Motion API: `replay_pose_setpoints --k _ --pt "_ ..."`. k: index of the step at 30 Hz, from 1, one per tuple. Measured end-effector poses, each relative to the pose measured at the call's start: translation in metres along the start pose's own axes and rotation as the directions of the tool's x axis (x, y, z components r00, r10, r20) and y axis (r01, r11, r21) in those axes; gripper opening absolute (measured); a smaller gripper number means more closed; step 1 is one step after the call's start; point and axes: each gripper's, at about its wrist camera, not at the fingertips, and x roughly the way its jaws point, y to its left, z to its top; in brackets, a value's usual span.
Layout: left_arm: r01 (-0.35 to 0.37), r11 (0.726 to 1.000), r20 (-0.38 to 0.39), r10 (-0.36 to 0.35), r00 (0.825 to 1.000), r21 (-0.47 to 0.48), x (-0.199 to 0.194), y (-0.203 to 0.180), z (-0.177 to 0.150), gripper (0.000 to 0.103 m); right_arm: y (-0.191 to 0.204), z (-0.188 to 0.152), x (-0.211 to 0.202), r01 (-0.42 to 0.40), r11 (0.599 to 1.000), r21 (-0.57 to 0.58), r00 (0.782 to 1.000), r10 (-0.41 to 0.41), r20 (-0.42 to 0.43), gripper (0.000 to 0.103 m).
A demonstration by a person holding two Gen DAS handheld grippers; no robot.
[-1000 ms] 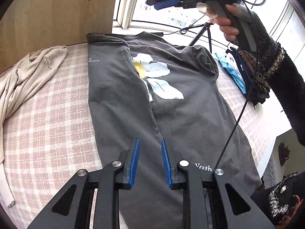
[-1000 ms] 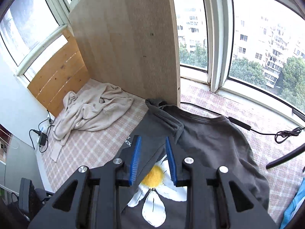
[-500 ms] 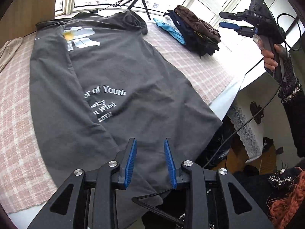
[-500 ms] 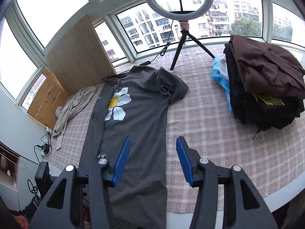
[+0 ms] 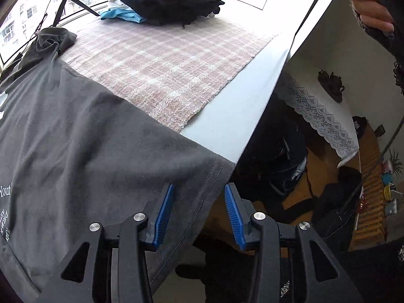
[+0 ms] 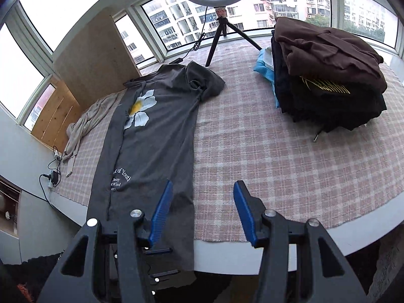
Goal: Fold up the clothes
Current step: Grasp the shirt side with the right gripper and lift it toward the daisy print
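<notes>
The grey T-shirt lay stretched lengthwise on the pink checked cloth covering the tabletop, its one side folded inward along a long crease, a white daisy print on the chest and white lettering lower down. Its hem end hung over the near edge of the tabletop, and the sleeve at the far end sat bunched up near the tripod.

The left tool hovered above the hem corner of the shirt, its jaws opening; the stitched hem appeared between the blue pads in that view, but the pads did not press on it. The right tool stood partly open with nothing gripped, its left pad over the shirt's right edge and its right pad over bare checked cloth. A hand showed at the top right corner of the left wrist view.

To the right of the shirt, well apart from it, sat a stack of folded dark clothes with a brown garment on top and a light blue piece beside its base. A ring light on a tripod stood behind, by the windows. A beige garment lay crumpled to the left of the shirt, near a wooden panel.
</notes>
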Motion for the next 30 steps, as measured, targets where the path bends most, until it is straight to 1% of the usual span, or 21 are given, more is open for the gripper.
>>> replay_pose_setpoints --k 2,3,4,6,7,8,9,10,11,12,14,17,20,22,23,24,25,26,27,28,30 --pt "0.023 0.999 0.009 -0.022 1.000 -0.048 0.002 0.008 0.003 0.035 -0.006 0.014 0.018 -0.007 1.000 -0.019 1.000 0.007 -0.022 0.050" --pt "0.045 0.996 0.008 -0.044 0.999 -0.080 0.004 0.013 0.005 0.026 -0.008 0.023 0.028 -0.009 0.999 -0.033 1.000 0.008 -0.029 0.050" --pt "0.072 0.991 0.001 -0.073 0.997 -0.115 0.006 0.019 0.006 0.000 -0.010 0.032 0.039 -0.009 0.999 -0.047 0.999 0.007 -0.035 0.050" --pt "0.170 0.970 0.008 -0.171 0.985 -0.176 0.004 0.024 0.008 0.000 -0.014 0.053 0.062 0.011 0.996 -0.084 0.999 -0.014 -0.042 0.050" --pt "0.211 0.964 0.014 -0.211 0.977 -0.161 0.000 0.018 0.009 0.000 -0.017 0.065 0.075 0.019 0.995 -0.102 0.999 -0.024 -0.046 0.050" --pt "0.251 0.957 0.019 -0.251 0.968 -0.146 -0.005 0.012 0.010 0.004 -0.020 0.078 0.089 0.020 0.993 -0.115 0.998 -0.026 -0.053 0.049" --pt "0.237 0.964 -0.002 -0.239 0.971 -0.120 -0.007 0.005 0.012 0.005 -0.021 0.091 0.104 0.019 0.991 -0.135 0.998 -0.027 -0.060 0.050" --pt "0.174 0.980 -0.046 -0.179 0.983 -0.097 -0.006 0.000 0.014 0.019 -0.023 0.105 0.120 0.020 0.988 -0.154 0.997 -0.031 -0.066 0.050" --pt "0.144 0.984 -0.074 -0.152 0.986 -0.106 -0.007 0.001 0.017 0.030 -0.025 0.119 0.136 0.035 0.986 -0.165 0.997 -0.046 -0.064 0.050" --pt "0.135 0.982 -0.081 -0.146 0.986 -0.134 -0.013 0.008 0.021 0.031 -0.027 0.133 0.153 0.047 0.984 -0.174 0.996 -0.059 -0.063 0.050" --pt "0.111 0.975 -0.071 -0.126 0.990 -0.191 -0.031 0.026 0.033 0.032 -0.037 0.158 0.186 0.029 0.986 -0.165 0.996 -0.043 -0.078 0.050" --pt "0.035 0.971 -0.018 -0.041 0.999 -0.235 -0.077 0.064 0.055 0.034 -0.043 0.179 0.232 0.038 0.985 -0.169 0.993 -0.056 -0.103 0.050" --pt "-0.050 0.957 0.046 0.066 0.997 -0.286 -0.135 0.115 0.073 0.041 -0.048 0.195 0.271 0.038 0.985 -0.168 0.990 -0.060 -0.128 0.050" --pt "-0.128 0.932 0.085 0.166 0.983 -0.339 -0.177 0.155 0.082 0.042 -0.048 0.201 0.283 0.017 0.986 -0.166 0.994 -0.035 -0.107 0.054" --pt "-0.169 0.916 0.099 0.218 0.971 -0.364 -0.197 0.175 0.086 0.042 -0.045 0.204 0.285 0.000 0.985 -0.175 0.995 -0.018 -0.103 0.054" --pt "-0.212 0.899 0.108 0.272 0.956 -0.384 -0.216 0.193 0.089 0.042 -0.043 0.206 0.287 -0.019 0.983 -0.182 0.995 0.001 -0.102 0.049" --pt "-0.255 0.879 0.116 0.325 0.938 -0.404 -0.234 0.210 0.091 0.042 -0.042 0.208 0.285 -0.055 0.983 -0.178 0.992 0.034 -0.118 0.036" --pt "-0.291 0.859 0.122 0.372 0.920 -0.421 -0.250 0.227 0.094 0.042 -0.042 0.210 0.283 -0.090 0.981 -0.173 0.989 0.067 -0.134 0.007" --pt "-0.316 0.843 0.126 0.404 0.906 -0.435 -0.262 0.242 0.095 0.042 -0.041 0.211 0.280 -0.118 0.978 -0.171 0.985 0.093 -0.147 0.007" --pt "-0.333 0.830 0.129 0.428 0.894 -0.448 -0.272 0.255 0.096 0.042 -0.040 0.214 0.270 -0.110 0.976 -0.190 0.986 0.084 -0.143 0.007" --pt "-0.346 0.820 0.138 0.449 0.883 -0.456 -0.282 0.275 0.100 0.043 -0.040 0.220 0.242 -0.095 0.969 -0.227 0.990 0.068 -0.125 0.007"
